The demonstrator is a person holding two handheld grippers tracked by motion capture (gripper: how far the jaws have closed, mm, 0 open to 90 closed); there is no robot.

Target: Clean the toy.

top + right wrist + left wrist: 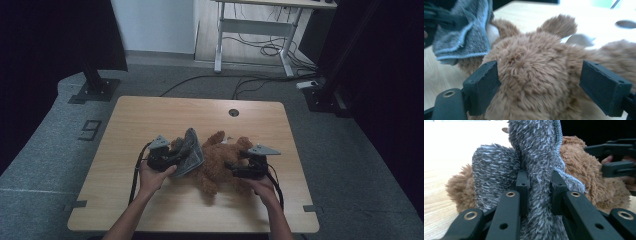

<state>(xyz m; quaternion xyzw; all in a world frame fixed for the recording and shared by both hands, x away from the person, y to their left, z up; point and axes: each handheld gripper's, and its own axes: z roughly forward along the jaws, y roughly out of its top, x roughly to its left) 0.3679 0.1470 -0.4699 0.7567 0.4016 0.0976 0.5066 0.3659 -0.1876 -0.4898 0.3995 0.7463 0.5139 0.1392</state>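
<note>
A brown plush bear [215,162] lies on the wooden table [150,115], near its middle. A grey fuzzy cloth [190,150] stands up over the bear's left side. My left gripper [176,156] is shut on that cloth; in the left gripper view a fold of the cloth [536,157] is pinched between the two pads [522,182], with the bear [584,170] behind. My right gripper [232,168] is at the bear's right side and open. In the right gripper view its jaws [541,82] stand wide around the bear's fur [536,75], the right pad [604,85] apart from it.
A round cable hole [233,112] sits near the table's far edge. Bare wood lies along the front and left of the table. On the floor beyond are two black stand bases [95,90] [320,97], loose cables and a white desk frame [260,25].
</note>
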